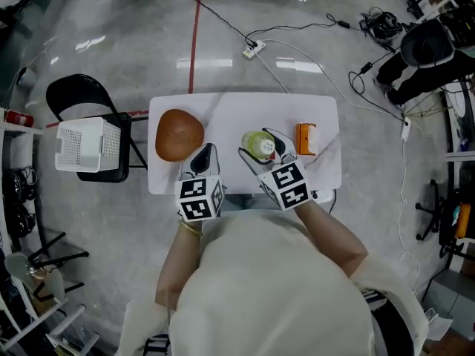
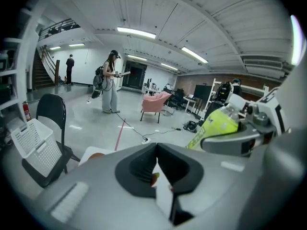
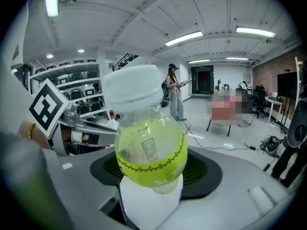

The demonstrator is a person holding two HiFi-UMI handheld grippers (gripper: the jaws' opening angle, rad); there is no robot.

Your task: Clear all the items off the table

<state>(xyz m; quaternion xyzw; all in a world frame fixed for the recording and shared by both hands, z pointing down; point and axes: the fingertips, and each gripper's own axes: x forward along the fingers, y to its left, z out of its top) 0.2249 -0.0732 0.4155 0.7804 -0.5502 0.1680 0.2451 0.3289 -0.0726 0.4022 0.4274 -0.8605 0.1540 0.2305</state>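
Note:
A small bottle of yellow-green drink (image 1: pixel 260 146) with a white cap is held off the white table (image 1: pixel 230 110) between the jaws of my right gripper (image 1: pixel 255 142). In the right gripper view the bottle (image 3: pixel 149 145) fills the middle and the jaws press its sides. My left gripper (image 1: pixel 205 156) hangs over the table's near edge, shut with nothing seen in it; its fingers (image 2: pixel 144 163) meet at the tips. A round brown loaf-like thing (image 1: pixel 179 134) lies on the table's left part. An orange box (image 1: pixel 306 139) stands at the right.
A white slotted basket (image 1: pixel 87 144) sits on a black chair (image 1: pixel 78 95) left of the table; it also shows as the basket (image 2: pixel 33 142) in the left gripper view. Cables and a power strip (image 1: pixel 252 49) lie on the floor beyond. A person (image 2: pixel 110 83) stands far off.

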